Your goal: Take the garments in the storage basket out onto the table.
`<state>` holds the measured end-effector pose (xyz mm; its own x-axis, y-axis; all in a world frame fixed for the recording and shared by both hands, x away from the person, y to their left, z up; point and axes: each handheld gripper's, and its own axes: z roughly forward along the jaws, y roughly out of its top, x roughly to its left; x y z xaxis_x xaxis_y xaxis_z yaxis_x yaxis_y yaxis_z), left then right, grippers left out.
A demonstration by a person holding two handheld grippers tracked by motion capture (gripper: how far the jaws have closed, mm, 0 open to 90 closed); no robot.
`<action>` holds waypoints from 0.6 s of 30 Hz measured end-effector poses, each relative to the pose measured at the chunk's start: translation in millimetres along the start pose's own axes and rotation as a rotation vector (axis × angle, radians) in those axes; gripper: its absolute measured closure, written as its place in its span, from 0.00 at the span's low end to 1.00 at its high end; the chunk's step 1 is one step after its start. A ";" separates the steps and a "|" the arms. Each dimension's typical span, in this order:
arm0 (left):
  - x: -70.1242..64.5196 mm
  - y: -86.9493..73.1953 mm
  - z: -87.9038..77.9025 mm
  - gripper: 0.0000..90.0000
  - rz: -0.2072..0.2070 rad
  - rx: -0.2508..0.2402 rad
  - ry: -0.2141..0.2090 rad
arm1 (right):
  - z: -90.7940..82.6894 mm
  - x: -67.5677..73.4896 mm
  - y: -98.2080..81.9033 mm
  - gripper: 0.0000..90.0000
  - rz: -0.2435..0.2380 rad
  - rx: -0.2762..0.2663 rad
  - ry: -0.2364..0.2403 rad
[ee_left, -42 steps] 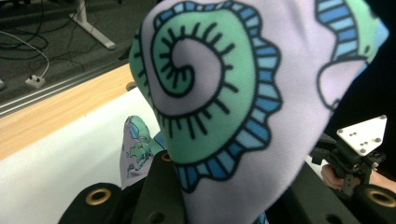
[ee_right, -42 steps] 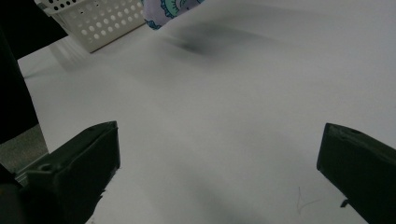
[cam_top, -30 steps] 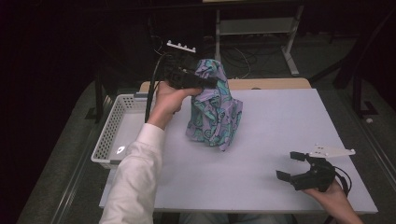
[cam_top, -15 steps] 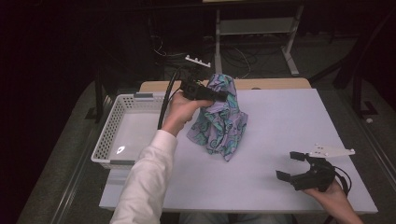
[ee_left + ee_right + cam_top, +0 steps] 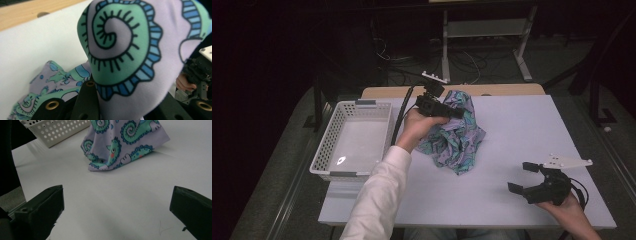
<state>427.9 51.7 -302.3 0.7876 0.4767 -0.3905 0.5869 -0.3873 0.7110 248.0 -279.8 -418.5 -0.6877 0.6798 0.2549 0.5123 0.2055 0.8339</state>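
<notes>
The left gripper (image 5: 457,113) was clamped tight on a fold of the patterned cloth (image 5: 456,137), its jaws squeezed together with the fabric between them. In the left gripper view that pinched fold bulged up right in front of the camera, showing a big green spiral edged in blue on pale lilac cloth (image 5: 130,50). The right gripper (image 5: 524,177) held nothing; its jaws stood wide apart over bare worktop (image 5: 512,120), touching no object.

The cloth was a soft, lilac piece printed with green and blue curly-tailed creatures. Its top was lifted by the left gripper, while the rest hung down in loose folds and bunched on the white worktop, near the middle and toward the far edge. In the right gripper view its lower hem (image 5: 125,152) lay crumpled on the surface. A white perforated basket (image 5: 332,145) sat just to the left of the cloth, off the worktop's left edge, with the left forearm between them.

The left hand (image 5: 414,131) reached forward from a white sleeve (image 5: 377,200), gripping the tool with its jaws pointing to the right, roughly level, above the cloth. The right hand (image 5: 564,212) rested low at the near right corner of the worktop, well apart from the cloth, its gripper aimed toward the left and slightly away.
</notes>
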 end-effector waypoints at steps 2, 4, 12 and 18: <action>0.7 -2.3 5.9 0.83 -0.002 0.009 -0.005 | 0.0 0.0 0.0 0.00 0.000 0.001 0.000; 1.1 -4.1 11.1 0.82 -0.006 0.010 -0.009 | -0.2 -0.1 0.0 0.00 -0.002 -0.001 0.000; -0.8 -12.3 31.2 0.81 -0.009 0.022 -0.005 | -0.4 0.1 0.1 0.00 0.000 -0.001 0.001; -2.3 -14.2 40.7 0.76 -0.011 0.020 0.014 | -1.0 -0.7 0.2 0.00 0.003 -0.005 0.001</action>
<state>425.4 24.0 -335.3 0.7782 0.4922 -0.3899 0.5995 -0.3977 0.6945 248.0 -280.9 -418.0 -0.6865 0.6799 0.2576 0.5116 0.1999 0.8357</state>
